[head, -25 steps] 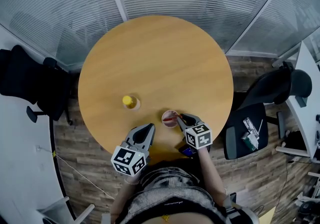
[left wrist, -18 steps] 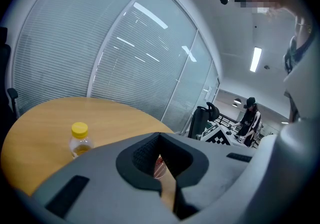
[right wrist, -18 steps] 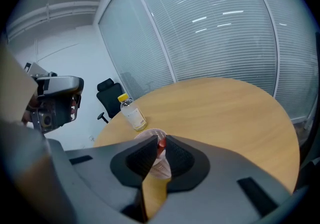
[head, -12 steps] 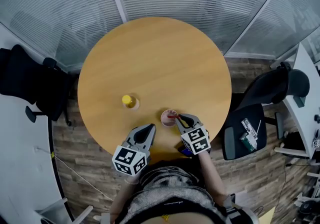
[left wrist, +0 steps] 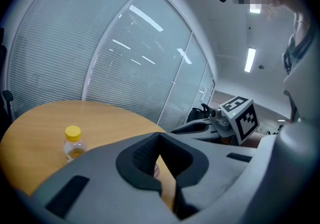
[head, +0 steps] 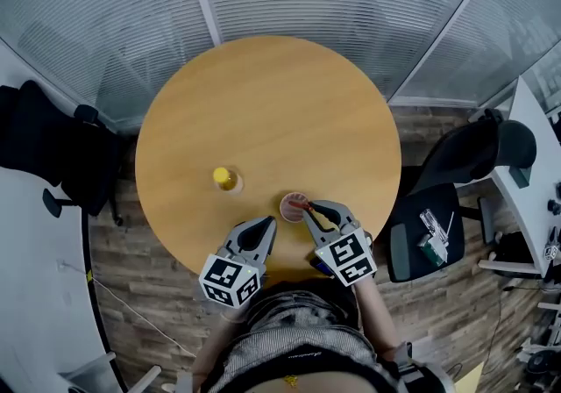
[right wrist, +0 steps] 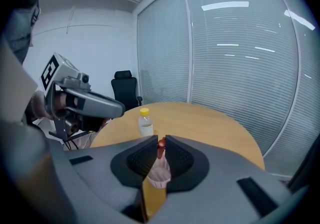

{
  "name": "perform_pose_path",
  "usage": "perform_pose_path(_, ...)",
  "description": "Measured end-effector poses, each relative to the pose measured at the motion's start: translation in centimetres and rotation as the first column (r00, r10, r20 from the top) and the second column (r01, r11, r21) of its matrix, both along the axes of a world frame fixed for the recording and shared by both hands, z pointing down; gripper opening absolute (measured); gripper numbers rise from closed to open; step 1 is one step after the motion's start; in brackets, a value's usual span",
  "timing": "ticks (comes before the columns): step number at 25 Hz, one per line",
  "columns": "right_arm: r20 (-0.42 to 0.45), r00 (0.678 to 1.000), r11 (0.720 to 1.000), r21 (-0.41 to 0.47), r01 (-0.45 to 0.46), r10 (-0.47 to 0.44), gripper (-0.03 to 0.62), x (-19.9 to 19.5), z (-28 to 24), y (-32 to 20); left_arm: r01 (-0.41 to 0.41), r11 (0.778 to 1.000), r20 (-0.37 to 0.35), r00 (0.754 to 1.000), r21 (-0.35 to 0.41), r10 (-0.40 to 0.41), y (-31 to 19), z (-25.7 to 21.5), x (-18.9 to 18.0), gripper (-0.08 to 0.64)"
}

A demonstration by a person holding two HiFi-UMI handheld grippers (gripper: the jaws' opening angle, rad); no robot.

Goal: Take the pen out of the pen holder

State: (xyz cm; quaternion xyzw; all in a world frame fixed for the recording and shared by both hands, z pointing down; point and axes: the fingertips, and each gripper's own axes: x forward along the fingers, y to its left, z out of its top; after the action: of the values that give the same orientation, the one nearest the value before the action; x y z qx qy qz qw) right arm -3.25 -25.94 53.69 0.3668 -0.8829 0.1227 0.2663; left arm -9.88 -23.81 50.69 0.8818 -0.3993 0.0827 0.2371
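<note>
Right gripper view: right gripper has its jaws drawn in on the pen, one ribbed pad to each side of the red top, no gap showing. I read this as a clamp, high on the pen and near its end.

- The pen stands roughly upright, its lower part down inside the pen holder, a small pink cup directly under the jaws.
- Head view puts the holder on the round wooden table, close to the edge nearest the person.
- Left gripper view: left gripper has its jaw tips together with nothing between them. It sits beside the right gripper over the near edge, apart from the holder.
- A bottle with a yellow cap stands farther out on the table, well apart from the holder.

Step, by my judgement: pen gripped, lift not yet made.

Risks from here:
- Nothing braces the holder, and it looks light. A pull off the vertical, or any drag of the pen against the rim, could tip it or lift it along.
- Being near the table edge, a toppled holder could roll off toward the person.
- The grip is only on the pen's top. The pen could pivot between the pads or slip out if the lift is quick.
- The bottle looks too far off to be struck.
</note>
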Motion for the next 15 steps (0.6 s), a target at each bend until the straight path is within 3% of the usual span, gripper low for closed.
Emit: perform_pose_path(15,0.009,0.999,0.991,0.127,0.03,-0.031,0.057,-0.2,-7.8,1.4,0.031,0.999,-0.009,0.999,0.03,-0.031,0.6,-1.0,-0.3,0.005)
